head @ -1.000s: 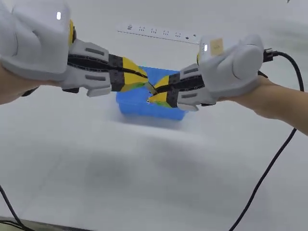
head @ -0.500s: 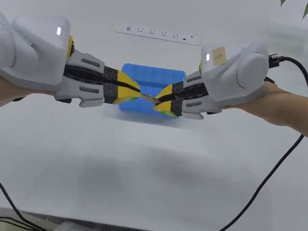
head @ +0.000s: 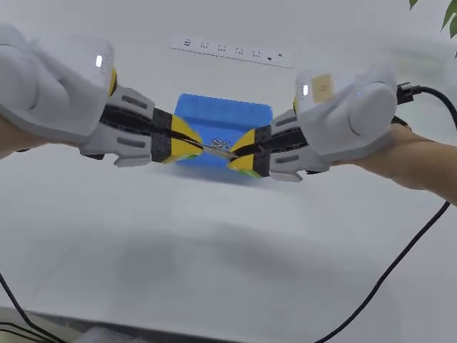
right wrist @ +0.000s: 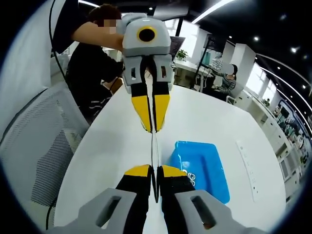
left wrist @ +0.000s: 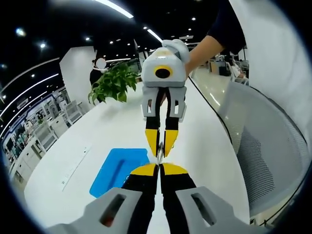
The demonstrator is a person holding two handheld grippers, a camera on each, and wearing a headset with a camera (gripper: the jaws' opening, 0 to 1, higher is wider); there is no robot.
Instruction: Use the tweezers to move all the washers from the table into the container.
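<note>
Tweezers (head: pixel 216 148) bridging both claws
Left gripper (head: pixel 197 145) and right gripper (head: pixel 235 152), each clamped on one end, have drawn slightly apart over the container (head: pixel 221 113); washers (right wrist: pixel 190 178) lie inside, so probably nearly done.

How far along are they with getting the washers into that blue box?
Done: a few washers already lie in the blue container. In hand: the left gripper and right gripper both pinch the tweezers, tip to tip near it. Left: whether washers remain on the table I cannot tell.
</note>
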